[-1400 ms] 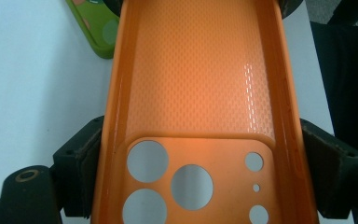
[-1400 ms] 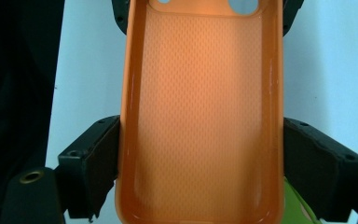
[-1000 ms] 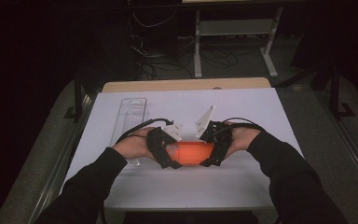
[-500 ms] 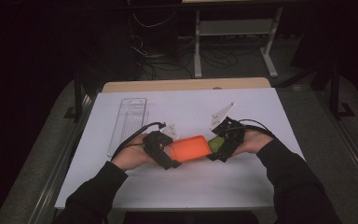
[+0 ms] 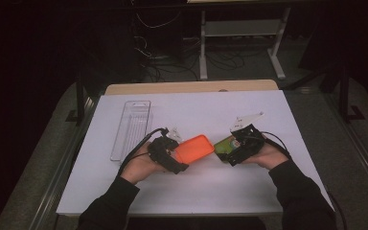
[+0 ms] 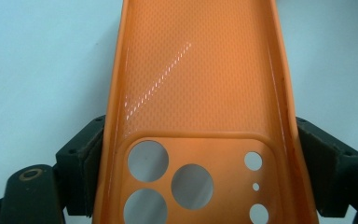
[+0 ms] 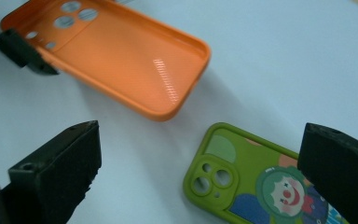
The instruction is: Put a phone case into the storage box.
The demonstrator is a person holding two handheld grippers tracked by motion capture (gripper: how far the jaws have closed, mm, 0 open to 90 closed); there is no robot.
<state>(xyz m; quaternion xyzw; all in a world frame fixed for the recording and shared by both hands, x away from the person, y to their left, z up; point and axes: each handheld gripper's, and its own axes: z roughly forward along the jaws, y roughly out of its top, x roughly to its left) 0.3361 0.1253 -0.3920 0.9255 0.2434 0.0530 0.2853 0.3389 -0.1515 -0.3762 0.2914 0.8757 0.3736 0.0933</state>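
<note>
Left tongs (image 5: pixel 178 160) grip an orange, soft-looking plastic phone case (image 5: pixel 194 148) at its camera-cutout end, one jaw on each long side wall. The left gripper view looks into the open inner face: fine dimpled texture, glossy streak, three large round lens holes and smaller ones beside them. The case's long axis runs away from the left tongs, toward the green case. Its far end seems lifted off the white surface (image 5: pixel 211 191), judging by the shadow beneath it in the right gripper view, though I cannot be sure.

Green phone case with a clown cartoon print (image 5: pixel 225 143) lies flat, printed back up, just beside the orange case's free end and apart from it. It is a rounded rectangle with a raised camera block of three lens rings, matte-looking. In the right gripper view its camera corner points toward the orange case and the rest runs back between the right jaws.

Right tongs (image 5: pixel 234 147) stand wide, empty, one jaw either side of the green case; contact not clear. The right hand is plainly the nearer to the green case. A grasp would mean closing across its short width.

Clear ribbed plastic tray (image 5: pixel 131 128) lies well left of the orange case, beyond the left hand.
</note>
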